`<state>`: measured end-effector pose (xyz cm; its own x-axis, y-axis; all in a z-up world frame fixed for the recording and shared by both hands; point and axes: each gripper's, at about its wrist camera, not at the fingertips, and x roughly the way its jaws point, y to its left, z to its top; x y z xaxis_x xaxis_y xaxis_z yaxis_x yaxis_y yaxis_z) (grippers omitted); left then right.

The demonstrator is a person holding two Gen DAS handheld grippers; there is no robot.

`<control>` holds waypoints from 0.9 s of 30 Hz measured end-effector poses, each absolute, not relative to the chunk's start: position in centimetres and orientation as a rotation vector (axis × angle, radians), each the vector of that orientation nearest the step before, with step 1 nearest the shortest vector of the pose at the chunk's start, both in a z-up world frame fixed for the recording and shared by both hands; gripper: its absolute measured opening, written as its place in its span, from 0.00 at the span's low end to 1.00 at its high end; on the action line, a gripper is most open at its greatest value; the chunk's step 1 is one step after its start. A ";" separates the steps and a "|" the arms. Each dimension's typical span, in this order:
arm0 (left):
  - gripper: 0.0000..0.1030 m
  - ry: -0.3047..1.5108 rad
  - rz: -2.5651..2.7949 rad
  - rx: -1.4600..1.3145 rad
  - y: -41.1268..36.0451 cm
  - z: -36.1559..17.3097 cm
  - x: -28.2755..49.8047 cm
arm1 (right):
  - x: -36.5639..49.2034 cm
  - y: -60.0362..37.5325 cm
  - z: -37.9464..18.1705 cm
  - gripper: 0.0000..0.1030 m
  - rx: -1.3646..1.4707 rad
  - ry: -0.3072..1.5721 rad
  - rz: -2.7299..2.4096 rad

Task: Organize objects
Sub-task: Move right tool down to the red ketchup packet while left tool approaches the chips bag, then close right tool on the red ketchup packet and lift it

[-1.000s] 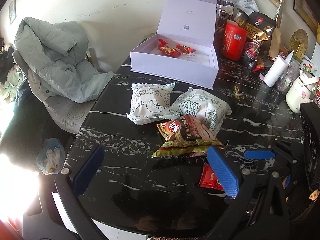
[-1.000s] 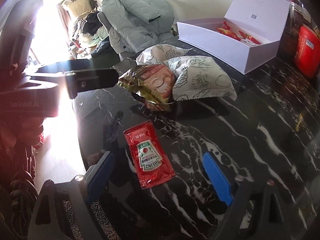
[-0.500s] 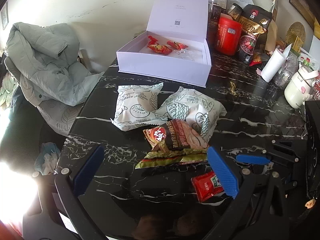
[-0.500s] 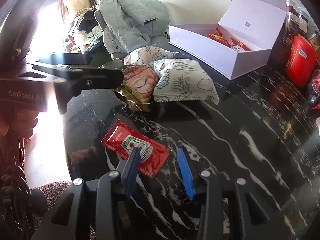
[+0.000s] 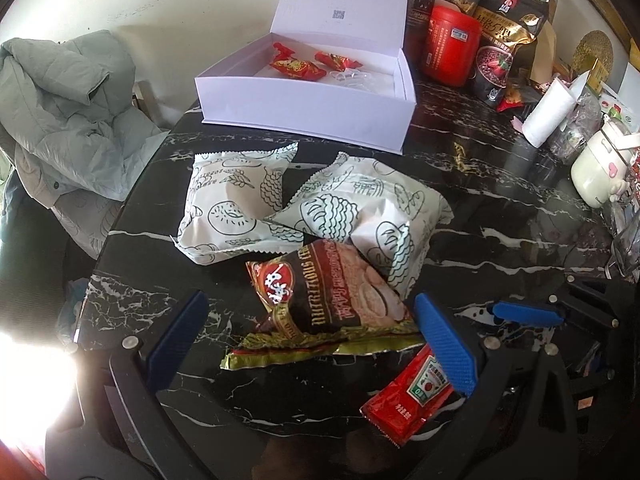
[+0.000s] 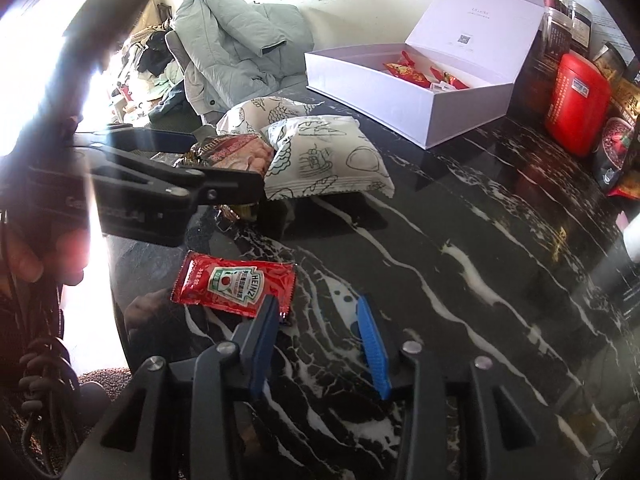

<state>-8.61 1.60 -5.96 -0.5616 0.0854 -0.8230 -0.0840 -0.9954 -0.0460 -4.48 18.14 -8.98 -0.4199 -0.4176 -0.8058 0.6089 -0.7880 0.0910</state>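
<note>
Jaws of the left gripper (image 5: pixel 308 300) stand wide and released, straddling the snack bag (image 5: pixel 332 296) near the desk's (image 5: pixel 500 216) front edge. The box (image 5: pixel 304 108) sits open at the far edge.

On the right gripper (image 6: pixel 316 308) the jaws are opening, narrow, with nothing between them. The ketchup sachet (image 6: pixel 236 284) lies flat by the desk's edge, its corner at one finger. The step in hand looks like grasping the sachet. Next, the right gripper should shift over to straddle it, then close.
</note>
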 end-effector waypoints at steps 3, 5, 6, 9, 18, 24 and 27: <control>1.00 -0.011 2.673 -1.438 1.6 -6.6 -9.0 | -4.5 18.0 -9.1 0.67 1.173 0.263 -2.189; 0.99 -0.014 2.668 -1.437 1.6 -6.9 -9.1 | -4.5 17.9 -9.1 0.72 1.178 0.240 -2.183; 0.98 -0.015 2.667 -1.429 1.7 -6.9 -9.1 | -4.5 17.9 -9.2 0.73 1.181 0.232 -2.185; 0.88 -0.029 2.666 -1.410 1.6 -6.9 -9.0 | -4.5 17.7 -9.1 0.77 1.193 0.199 -2.185; 0.63 -0.052 2.672 -1.339 1.1 -6.2 -7.4 | -4.0 16.2 -9.2 0.87 1.171 0.131 -2.109; 0.55 -0.065 2.714 -1.338 -0.4 -6.1 -6.4 | -3.3 15.0 -9.3 0.87 1.148 0.167 -2.112; 0.55 -0.093 2.734 -1.350 -1.5 -6.0 -5.8 | -3.2 14.5 -9.3 0.88 1.143 0.161 -2.115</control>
